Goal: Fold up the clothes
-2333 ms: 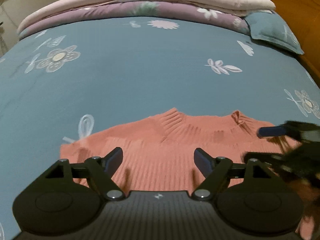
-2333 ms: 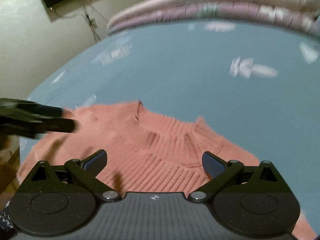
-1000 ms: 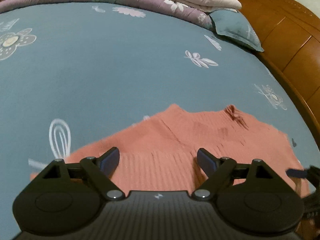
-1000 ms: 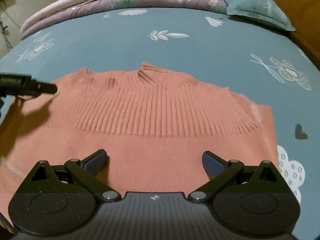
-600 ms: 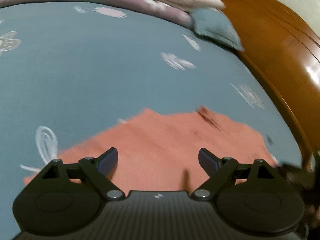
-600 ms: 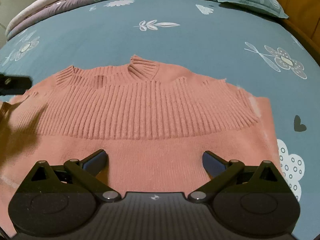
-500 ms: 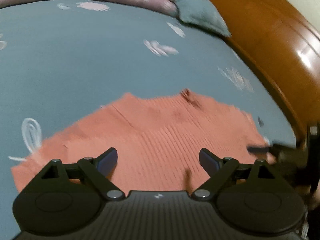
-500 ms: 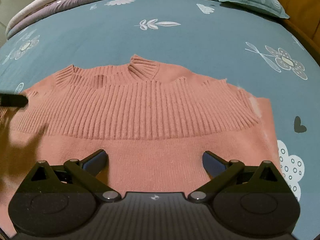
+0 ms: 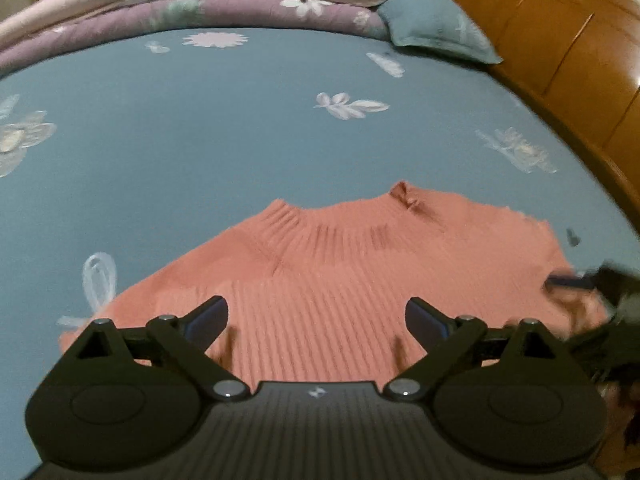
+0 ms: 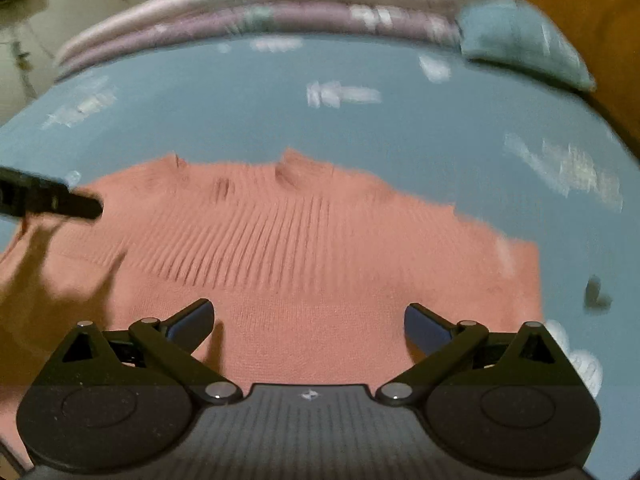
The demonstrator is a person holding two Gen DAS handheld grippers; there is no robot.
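Left wrist view is showing the left gripper [image 9: 316,316] hovering with jaws just opened wide and empty above the salmon sweater [image 9: 340,272] lying on the blue bedsheet [image 9: 200,128]. The right gripper [image 10: 306,326] is also hanging open, empty. Both are likely repositioning between folds: next, pinching a side edge, with open sheet lying beyond the collar.

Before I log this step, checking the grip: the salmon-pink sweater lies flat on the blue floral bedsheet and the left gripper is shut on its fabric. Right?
Not quite. The left gripper is open, with nothing pinched between its pads, as the left wrist view shows. The rest holds: the salmon-pink sweater lies flat on the blue floral bedsheet.
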